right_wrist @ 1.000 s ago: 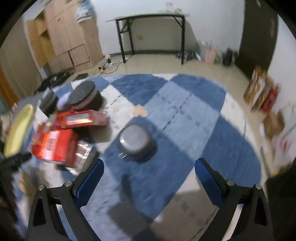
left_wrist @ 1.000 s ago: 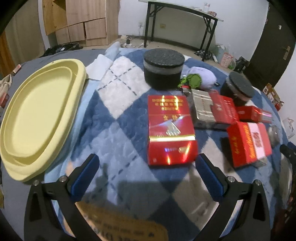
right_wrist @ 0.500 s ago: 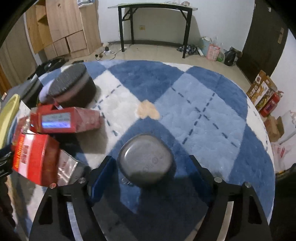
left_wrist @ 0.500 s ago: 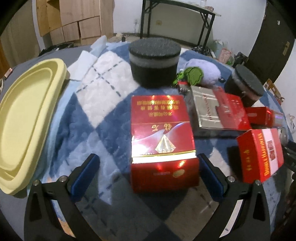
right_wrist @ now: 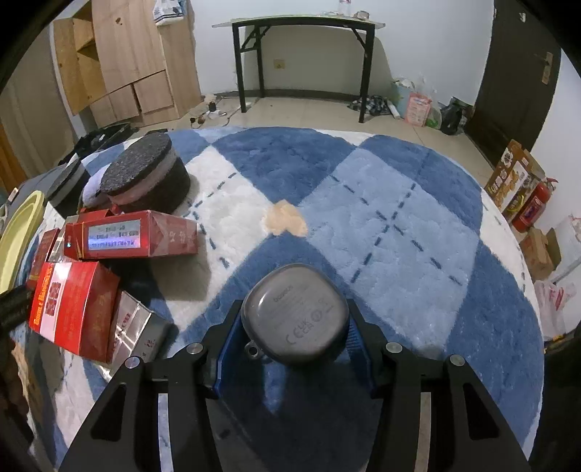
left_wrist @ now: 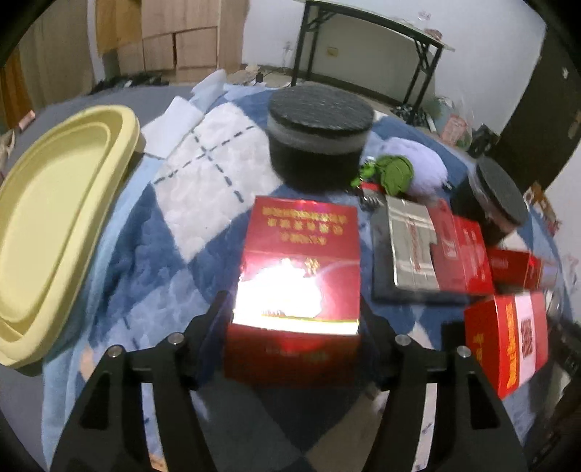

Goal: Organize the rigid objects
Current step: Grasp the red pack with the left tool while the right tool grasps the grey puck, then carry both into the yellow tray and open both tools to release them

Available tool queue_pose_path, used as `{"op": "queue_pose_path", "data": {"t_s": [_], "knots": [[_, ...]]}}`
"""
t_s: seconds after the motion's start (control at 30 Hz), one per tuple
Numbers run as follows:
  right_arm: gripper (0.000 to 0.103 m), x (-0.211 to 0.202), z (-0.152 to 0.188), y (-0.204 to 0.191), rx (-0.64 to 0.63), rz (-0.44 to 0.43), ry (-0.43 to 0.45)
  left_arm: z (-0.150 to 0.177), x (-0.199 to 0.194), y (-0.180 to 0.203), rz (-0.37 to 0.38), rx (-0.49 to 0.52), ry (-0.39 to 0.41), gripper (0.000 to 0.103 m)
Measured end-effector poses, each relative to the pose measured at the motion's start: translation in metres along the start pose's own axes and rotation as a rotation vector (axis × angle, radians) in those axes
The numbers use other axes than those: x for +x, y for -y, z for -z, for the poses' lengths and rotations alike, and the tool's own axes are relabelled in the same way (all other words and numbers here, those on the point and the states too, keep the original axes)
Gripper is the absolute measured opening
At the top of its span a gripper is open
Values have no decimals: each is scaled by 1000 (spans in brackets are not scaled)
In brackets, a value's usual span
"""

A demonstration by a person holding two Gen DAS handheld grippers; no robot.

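Left tongs (left_wrist: 294,319) closing on red carton (left_wrist: 297,290), right tongs (right_wrist: 294,326) clamped on grey case (right_wrist: 296,314)

Room clutter beyond your blue checked rug (right_wrist: 381,225)

At the frame's top you see a black-legged table (right_wrist: 301,25); wooden cabinets (right_wrist: 120,61) upper left, a dark door (right_wrist: 515,72) upper right, a red fire extinguisher (right_wrist: 532,207) at right.
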State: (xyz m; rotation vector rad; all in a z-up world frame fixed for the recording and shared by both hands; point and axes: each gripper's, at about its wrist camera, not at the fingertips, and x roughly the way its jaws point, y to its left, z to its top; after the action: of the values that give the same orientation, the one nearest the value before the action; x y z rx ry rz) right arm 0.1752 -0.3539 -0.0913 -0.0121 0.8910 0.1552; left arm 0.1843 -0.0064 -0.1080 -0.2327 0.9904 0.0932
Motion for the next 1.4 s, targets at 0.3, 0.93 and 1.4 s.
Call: {"op": "queue_pose_path", "data": {"t_s": [0.3,0.93,1.4], "knots": [[51,-21,-3,-3,-22,17,14,-5,-50,-11,28,75,88,59],[51,-118,-42,-326,-408,-424,134,-44,-132,-246,-145,-129,183,59],[51,5,-29,-465,-643,-358,-41,-35,-51,-307,-106,-186,20,59]]}}
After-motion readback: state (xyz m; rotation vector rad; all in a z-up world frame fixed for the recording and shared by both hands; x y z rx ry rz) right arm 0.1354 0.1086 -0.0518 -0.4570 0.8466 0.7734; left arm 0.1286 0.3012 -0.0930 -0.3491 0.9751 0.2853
